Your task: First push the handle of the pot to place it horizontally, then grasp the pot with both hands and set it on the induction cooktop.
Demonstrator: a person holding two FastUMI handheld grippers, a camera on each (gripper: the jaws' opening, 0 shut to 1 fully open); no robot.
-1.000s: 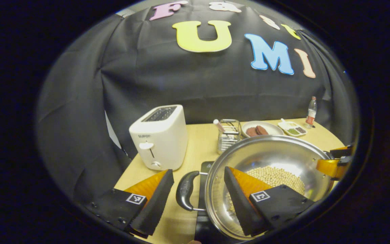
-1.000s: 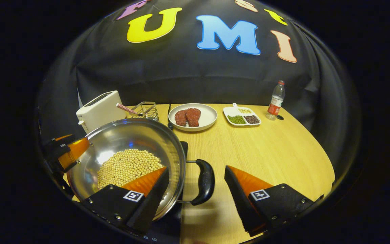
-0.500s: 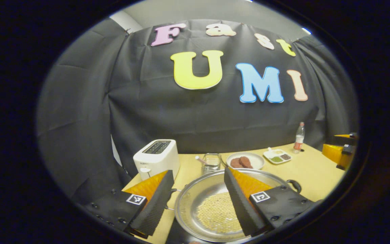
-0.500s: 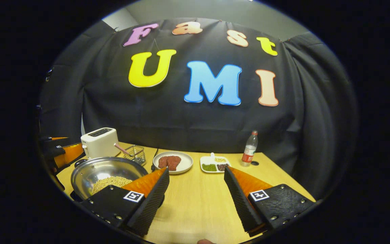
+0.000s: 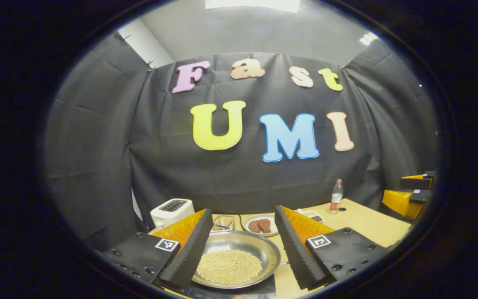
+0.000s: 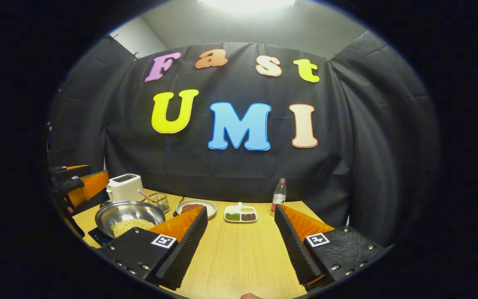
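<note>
I am seeing the pot (image 5: 239,257) of beans sitting on the induction cooktop (image 6: 98,236); left gripper (image 5: 243,245) and right gripper (image 6: 241,245) are hovering, fingers apart, gripping nothing.

white toaster (image 6: 125,187), wire rack (image 6: 159,202), meat plate (image 6: 196,207), divided dish (image 6: 240,213), bottle (image 6: 279,195)

Left gripper (image 5: 243,245) raised, level, pointing fwd, fingers spread wide w/ nothing between them. Right gripper (image 6: 241,243) same: up off the surface, fingers wide apart, gripping nothing. Each seen far off at the edge of the other's view, left gripper at far left of right gripper view, right gripper at far right of left gripper view.
</note>
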